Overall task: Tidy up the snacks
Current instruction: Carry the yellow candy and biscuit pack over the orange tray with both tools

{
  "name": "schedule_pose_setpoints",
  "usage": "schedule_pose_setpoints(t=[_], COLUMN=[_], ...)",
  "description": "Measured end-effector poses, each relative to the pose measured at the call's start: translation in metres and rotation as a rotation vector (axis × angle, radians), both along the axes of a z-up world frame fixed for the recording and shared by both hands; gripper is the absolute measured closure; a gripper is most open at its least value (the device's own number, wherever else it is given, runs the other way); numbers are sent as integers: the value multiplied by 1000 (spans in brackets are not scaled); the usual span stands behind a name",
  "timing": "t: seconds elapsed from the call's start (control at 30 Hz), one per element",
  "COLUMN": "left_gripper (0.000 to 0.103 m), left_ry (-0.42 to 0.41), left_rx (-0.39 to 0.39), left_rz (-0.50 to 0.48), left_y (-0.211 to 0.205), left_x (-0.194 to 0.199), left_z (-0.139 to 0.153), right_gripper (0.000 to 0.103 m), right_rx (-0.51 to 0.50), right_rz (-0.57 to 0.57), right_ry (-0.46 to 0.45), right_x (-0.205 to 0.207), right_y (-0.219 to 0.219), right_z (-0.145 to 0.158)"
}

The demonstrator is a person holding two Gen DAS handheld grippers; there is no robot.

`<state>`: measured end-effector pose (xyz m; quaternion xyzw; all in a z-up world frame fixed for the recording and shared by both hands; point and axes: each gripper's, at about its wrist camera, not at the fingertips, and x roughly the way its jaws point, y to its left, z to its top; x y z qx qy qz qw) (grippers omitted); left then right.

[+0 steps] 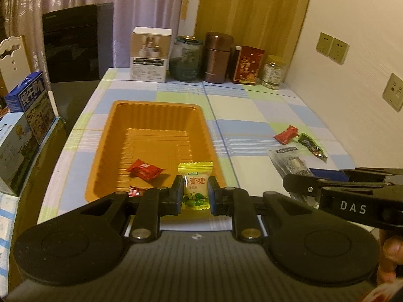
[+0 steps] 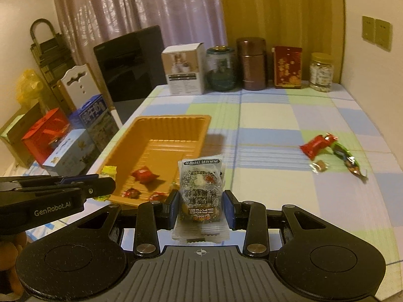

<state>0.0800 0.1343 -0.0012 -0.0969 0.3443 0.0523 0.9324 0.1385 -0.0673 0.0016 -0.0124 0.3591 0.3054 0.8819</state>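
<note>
Orange tray [image 1: 151, 115] holds red candy [image 1: 144, 172] plus smaller red pieces at its near wall, partly hidden by the fingers; left gripper [image 1: 196, 194] clamped on yellow candy [image 1: 195, 187] above tray's near-right corner; right gripper [image 2: 201, 207] closed on a grey snack pack [image 2: 200, 188] beside the tray; pack print unreadable; red wrapper [image 2: 317, 144] and green wrapper [image 2: 346, 157] lie well apart on checked tablecloth [image 2: 277, 115]; jars and boxes along the back wall.
</note>
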Motion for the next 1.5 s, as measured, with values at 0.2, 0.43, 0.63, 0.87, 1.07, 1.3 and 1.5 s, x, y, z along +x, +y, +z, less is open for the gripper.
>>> schedule_pose_setpoints(t=[0.2,0.43,0.63,0.87,1.07,1.3,1.5], left_gripper=[85,85,85,85,85,85,85], left_ry=[10,30,41,45,59,80,87], left_rx=[4,8,-2,-22,-4,2,5], left_rz=[20,38,51,61,63,87,84], left_y=[14,27,39,55,67,86,90], left_x=[0,6,14,30,50,67,77], left_z=[-3,-11,-20,-28,-37,-55,-63], right_gripper=[66,66,66,66,66,66,66], right_rx=[-3,-9,-13,-13,-4,0,0], right_rz=[23,44,55,59,62,71,70], right_ry=[12,24,38,50,63,75,88], right_x=[5,14,25,43,59,71,75], right_y=[18,35,47,62,75,86,88], right_z=[-6,-14,-23,-32,-39,-47,-53])
